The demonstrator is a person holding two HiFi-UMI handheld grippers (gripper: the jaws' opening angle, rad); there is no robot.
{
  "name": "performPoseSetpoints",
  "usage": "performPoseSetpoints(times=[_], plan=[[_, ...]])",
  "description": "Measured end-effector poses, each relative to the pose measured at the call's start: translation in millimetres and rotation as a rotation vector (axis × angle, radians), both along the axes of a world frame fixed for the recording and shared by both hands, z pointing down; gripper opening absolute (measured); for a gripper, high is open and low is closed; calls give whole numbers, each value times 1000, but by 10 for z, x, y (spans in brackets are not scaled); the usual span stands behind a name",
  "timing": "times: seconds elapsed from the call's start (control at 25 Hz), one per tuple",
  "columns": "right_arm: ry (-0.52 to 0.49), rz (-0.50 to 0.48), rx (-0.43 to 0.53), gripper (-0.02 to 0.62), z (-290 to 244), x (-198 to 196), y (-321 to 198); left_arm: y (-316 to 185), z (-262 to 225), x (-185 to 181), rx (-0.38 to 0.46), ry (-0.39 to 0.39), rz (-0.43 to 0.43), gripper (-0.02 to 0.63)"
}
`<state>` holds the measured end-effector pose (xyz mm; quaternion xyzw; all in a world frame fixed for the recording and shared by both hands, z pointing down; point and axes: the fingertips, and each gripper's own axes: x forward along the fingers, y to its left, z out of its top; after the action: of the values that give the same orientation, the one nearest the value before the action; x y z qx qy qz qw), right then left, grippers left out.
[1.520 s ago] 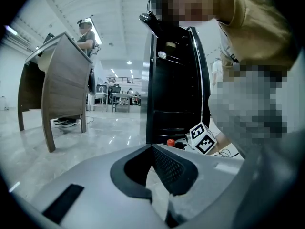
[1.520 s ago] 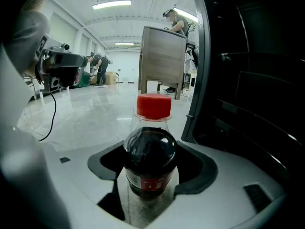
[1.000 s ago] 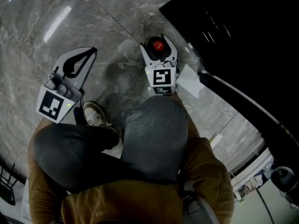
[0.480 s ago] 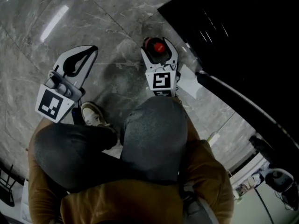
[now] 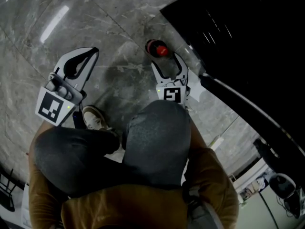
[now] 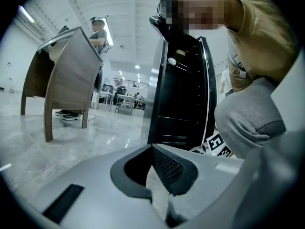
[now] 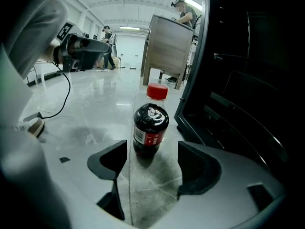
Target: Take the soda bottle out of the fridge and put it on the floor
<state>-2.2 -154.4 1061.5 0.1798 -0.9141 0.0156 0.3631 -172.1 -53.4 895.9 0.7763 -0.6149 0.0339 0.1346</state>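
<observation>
**Right gripper open, soda bottle on floor**

The left gripper is closed on nothing. The right one's 2 jaws gape, empty. Just beyond them the bottle stands upright beside the black fridge: dark cola, red label, red cap.

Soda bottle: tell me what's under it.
The soda bottle stands upright on the grey marble floor, in front of the open right gripper. The patch beneath its base is covered.
</observation>
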Motion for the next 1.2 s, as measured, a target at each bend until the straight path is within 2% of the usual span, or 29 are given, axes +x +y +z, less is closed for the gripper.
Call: performPoseSetpoints(times=[0.2, 0.4, 0.64, 0.92, 1.2], plan=[[18, -14, 2, 307, 11, 41, -41, 41, 22, -53, -7, 11, -17, 2], [19, -73, 33, 307, -30, -77, -87, -2, 15, -72, 5, 37, -29, 2], [95, -115, 5, 305, 57, -63, -69, -190, -100, -68, 20, 31, 11, 2], [205, -178, -43, 305, -3, -54, 62, -165, -373, -330, 0, 90, -75, 2], [210, -62, -64, 305, -441, 70, 60, 102, -597, -328, -53, 108, -151, 2]])
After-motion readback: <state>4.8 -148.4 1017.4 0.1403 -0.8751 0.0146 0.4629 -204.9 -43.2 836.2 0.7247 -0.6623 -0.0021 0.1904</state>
